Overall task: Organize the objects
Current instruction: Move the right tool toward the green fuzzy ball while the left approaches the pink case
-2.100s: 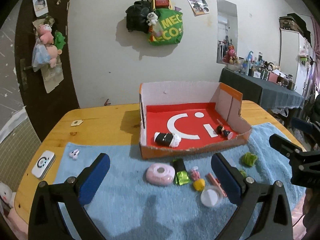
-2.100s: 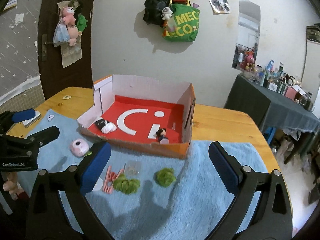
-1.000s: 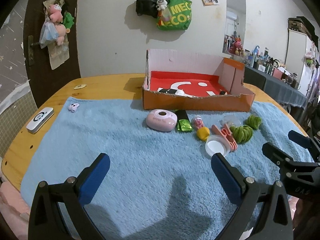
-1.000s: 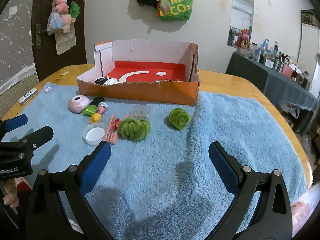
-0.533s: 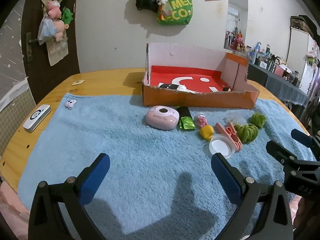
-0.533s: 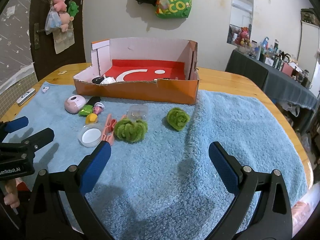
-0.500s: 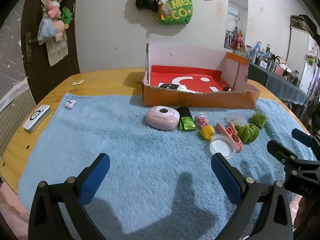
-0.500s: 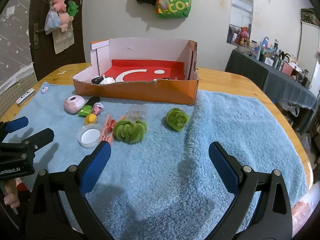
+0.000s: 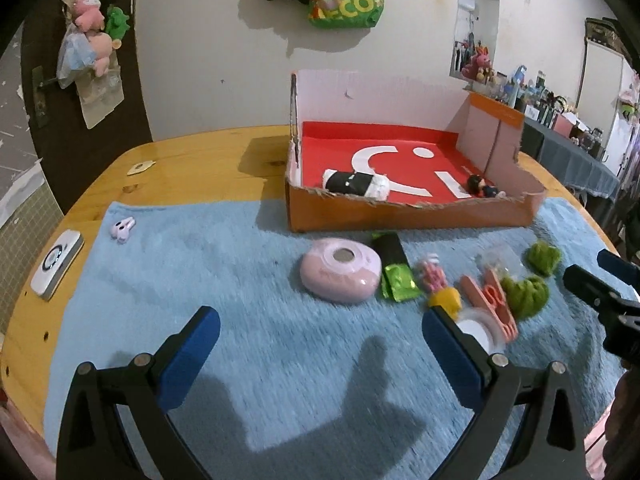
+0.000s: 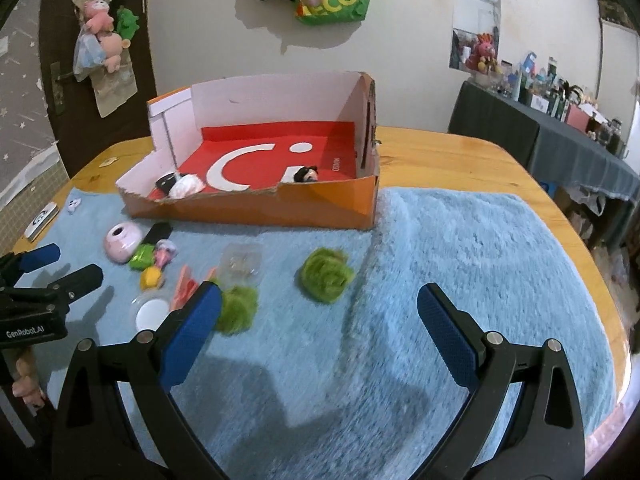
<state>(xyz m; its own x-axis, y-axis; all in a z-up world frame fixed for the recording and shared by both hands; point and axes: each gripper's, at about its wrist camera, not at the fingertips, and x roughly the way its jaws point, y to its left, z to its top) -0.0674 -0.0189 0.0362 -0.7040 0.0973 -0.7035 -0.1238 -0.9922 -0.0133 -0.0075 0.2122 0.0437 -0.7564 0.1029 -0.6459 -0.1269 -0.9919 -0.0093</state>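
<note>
an open cardboard box (image 9: 412,216) with a red floor is set at the far side of a blue towel (image 9: 240,320) on a wooden table (image 9: 192,160), presumably as the collecting place. two items are already held in it: a black-and-white roll (image 9: 356,184) near its left front corner and a small dark figure (image 9: 482,188) towards its right.

the loose objects are laid in a row on the towel just in front of the box: a pink round case (image 9: 340,276), a green packet (image 9: 398,286), a yellow piece (image 9: 445,300), a white lid (image 10: 151,314), pink clips (image 9: 490,304) and two green fuzzy balls (image 10: 326,274), so that each may be reached from the near side.

the left gripper (image 9: 320,340) is held low over bare towel, jaws spread wide and empty, aimed towards the pink case. the right gripper (image 10: 318,320) is likewise spread and empty, with the nearer fuzzy ball lying roughly between and beyond its fingers, probably the next pick.

a white remote (image 9: 56,264) and small earbuds (image 9: 122,230) lie apart at the far left.
</note>
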